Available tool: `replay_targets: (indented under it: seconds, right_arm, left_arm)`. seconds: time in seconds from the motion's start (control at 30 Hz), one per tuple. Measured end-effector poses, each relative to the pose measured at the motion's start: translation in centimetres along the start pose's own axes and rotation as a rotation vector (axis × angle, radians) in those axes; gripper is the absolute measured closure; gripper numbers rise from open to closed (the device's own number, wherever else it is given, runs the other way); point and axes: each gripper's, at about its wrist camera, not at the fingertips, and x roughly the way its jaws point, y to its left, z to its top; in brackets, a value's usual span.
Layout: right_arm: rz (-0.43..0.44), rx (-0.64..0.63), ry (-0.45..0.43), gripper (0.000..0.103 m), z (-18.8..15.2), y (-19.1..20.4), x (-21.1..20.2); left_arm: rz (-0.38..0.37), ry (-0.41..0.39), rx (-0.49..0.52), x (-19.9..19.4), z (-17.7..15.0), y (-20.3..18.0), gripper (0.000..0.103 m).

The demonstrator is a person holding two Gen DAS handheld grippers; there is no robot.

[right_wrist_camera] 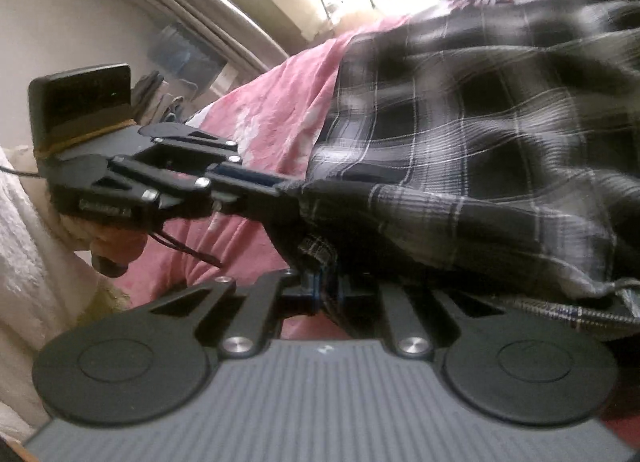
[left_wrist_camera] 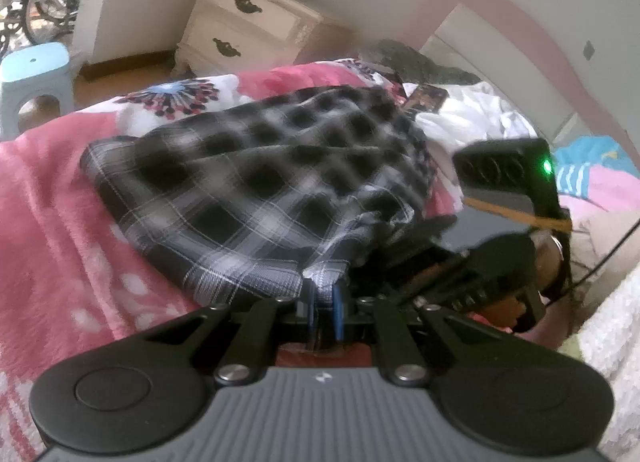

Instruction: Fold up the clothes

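Both jaws tight on plaid garment (left_wrist_camera: 256, 182).

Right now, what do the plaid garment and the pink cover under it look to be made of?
Plaid garment: thin woven cloth, probably cotton flannel, matte; it drapes in soft folds and puckers where both grippers pinch it. Pink blanket: fuzzy fleece or plush by its napped, blotchy surface, though blur leaves that uncertain.
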Motion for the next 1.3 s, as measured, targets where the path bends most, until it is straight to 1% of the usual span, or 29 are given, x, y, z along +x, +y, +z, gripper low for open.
replay_targets:
  seconds: [0.17,0.23,0.27,0.33,0.37,0.4,0.47,0.57,0.67,0.73,0.77,0.8,0.87,0.9,1.0,1.07,1.17,1.23,1.3]
  right_arm:
    - [0.006,0.096,-0.078,0.095,0.2,-0.9,-0.3]
    - [0.003,0.130,-0.081,0.094,-0.2,-1.0,-0.4]
    - [0.000,0.145,-0.082,0.092,-0.4,-1.0,-0.5]
    - [-0.018,0.146,-0.073,0.084,-0.7,-0.6,-1.4]
    - [-0.027,0.143,-0.071,0.073,-0.8,-0.4,-2.0]
    - [-0.037,0.131,-0.073,0.066,-0.7,-0.1,-2.7]
    - [-0.054,0.106,-0.078,0.056,-0.7,0.4,-4.4]
    - [-0.018,0.091,-0.093,0.056,-0.7,0.2,-7.5]
    - [0.027,0.120,-0.022,0.057,-1.5,-0.2,-7.7]
    - [0.045,0.130,0.033,0.062,-2.2,-0.3,-6.8]
    - [0.046,0.131,0.061,0.066,-2.7,-0.2,-6.1]
    - [0.027,0.122,0.080,0.073,-3.0,-0.3,-5.5]
    - [-0.021,0.109,0.100,0.081,-3.5,-0.5,-4.6]
    - [-0.044,0.108,0.099,0.083,-3.7,-0.8,-4.2]
    - [-0.048,0.148,0.011,0.087,-3.3,-1.1,-4.6]
    - [-0.072,0.136,-0.028,0.089,-3.1,-0.9,-5.0]
    - [-0.052,0.161,-0.096,0.089,-3.1,-1.1,-5.6]
    - [-0.046,0.169,-0.125,0.089,-3.0,-1.3,-6.0]
    - [-0.051,0.173,-0.136,0.089,-2.8,-1.5,-5.7]
  left_arm:
    - [-0.003,0.011,0.021,0.3,-0.3,-0.2,0.093]
    - [0.001,0.019,0.029,0.4,-0.4,-0.3,0.093]
    - [0.005,0.022,0.038,0.4,-0.5,-0.4,0.093]
    - [0.015,0.023,0.059,0.3,-0.6,-0.6,0.093]
    - [0.019,0.022,0.067,0.3,-0.6,-0.7,0.093]
    - [0.024,0.021,0.078,0.3,-0.6,-0.8,0.093]
    - [0.037,0.020,0.112,0.2,-0.6,-1.2,0.093]
    - [0.046,0.012,0.145,0.1,-0.6,-1.5,0.093]
    - [0.048,0.001,0.147,0.0,-0.5,-1.5,0.093]
    - [0.050,-0.007,0.156,-0.2,-0.6,-1.6,0.093]
    - [0.051,-0.009,0.163,-0.2,-0.6,-1.7,0.093]
    - [0.052,-0.009,0.174,-0.3,-0.7,-1.8,0.093]
    - [0.058,-0.010,0.204,-0.3,-0.8,-2.1,0.093]
    - [0.063,-0.011,0.223,-0.4,-0.9,-2.3,0.093]
    - [0.070,-0.017,0.252,-0.5,-1.0,-2.7,0.093]
    - [0.071,-0.021,0.264,-0.5,-1.0,-2.8,0.093]
    - [0.077,-0.024,0.290,-0.6,-1.1,-3.1,0.093]
    - [0.078,-0.025,0.301,-0.6,-1.2,-3.3,0.093]
    - [0.078,-0.028,0.310,-0.7,-1.3,-3.5,0.093]
